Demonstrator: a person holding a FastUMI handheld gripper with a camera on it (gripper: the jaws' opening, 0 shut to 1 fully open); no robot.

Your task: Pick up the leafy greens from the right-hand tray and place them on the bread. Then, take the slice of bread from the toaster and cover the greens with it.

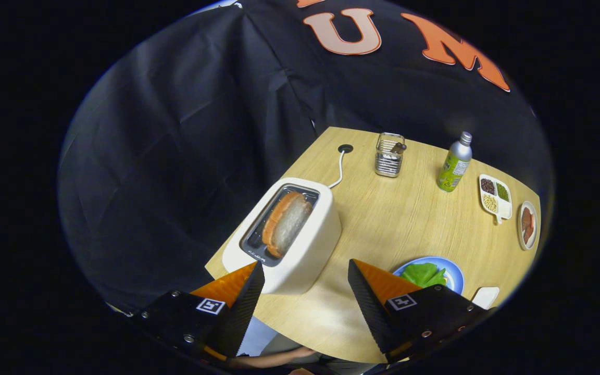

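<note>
- My gripper hangs above the near edge of the wooden table, jaws spread wide and holding nothing.
- The white toaster sits just ahead of the fingers, toward 11 o'clock, its near end showing in the gap between them.
- A slice of bread stands upright in the toaster's slot, crust showing.
- The leafy greens lie on a blue plate at about 2 o'clock, partly hidden behind my right finger; I cannot tell whether bread lies under them.
- Farther off, around 1 o'clock, stand a wire holder and a green bottle.
- Beyond the bottle are a sectioned dish and a small plate.
</note>
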